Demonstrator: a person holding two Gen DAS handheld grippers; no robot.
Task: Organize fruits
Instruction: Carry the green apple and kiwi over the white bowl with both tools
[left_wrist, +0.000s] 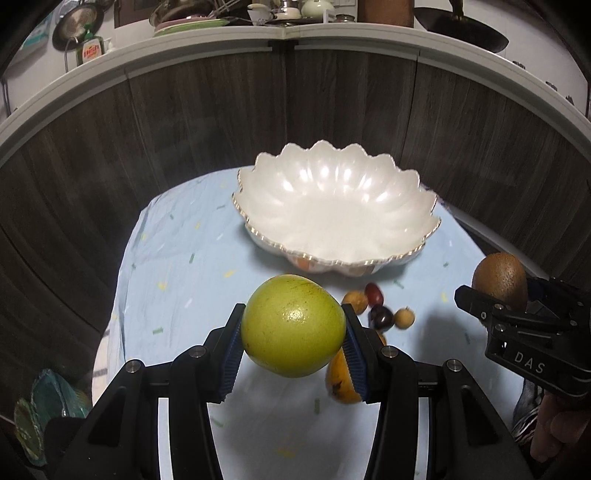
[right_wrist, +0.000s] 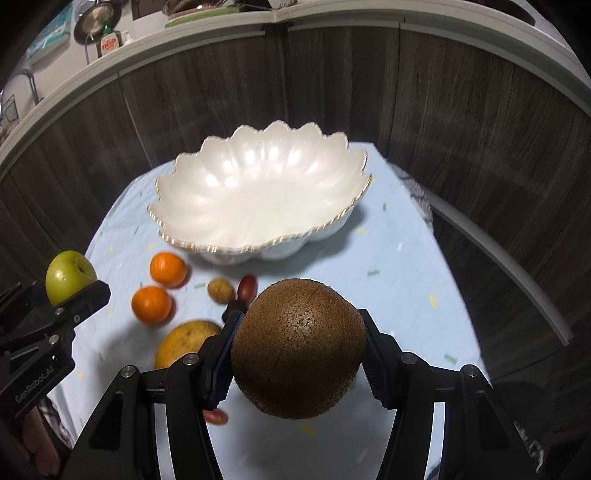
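My left gripper (left_wrist: 293, 328) is shut on a green apple (left_wrist: 293, 326), held above the pale blue cloth. The right gripper (right_wrist: 299, 349) is shut on a brown kiwi (right_wrist: 299, 349), also lifted off the cloth. Each gripper shows in the other's view: the right gripper (left_wrist: 498, 295) with the kiwi (left_wrist: 498, 280) at the right edge, the left gripper (right_wrist: 70, 288) with the apple (right_wrist: 68, 277) at the left edge. Behind both stands a white scalloped bowl (left_wrist: 369, 173) (right_wrist: 192, 177), with nothing visible inside.
On the cloth (right_wrist: 388, 266) lie two oranges (right_wrist: 168, 268) (right_wrist: 151, 303), a yellow citrus (right_wrist: 184, 341), and several small brown and dark red fruits (right_wrist: 219, 290) (left_wrist: 380, 315). Dark wood panels rise behind the table. Green glass dishes (left_wrist: 40, 402) sit low left.
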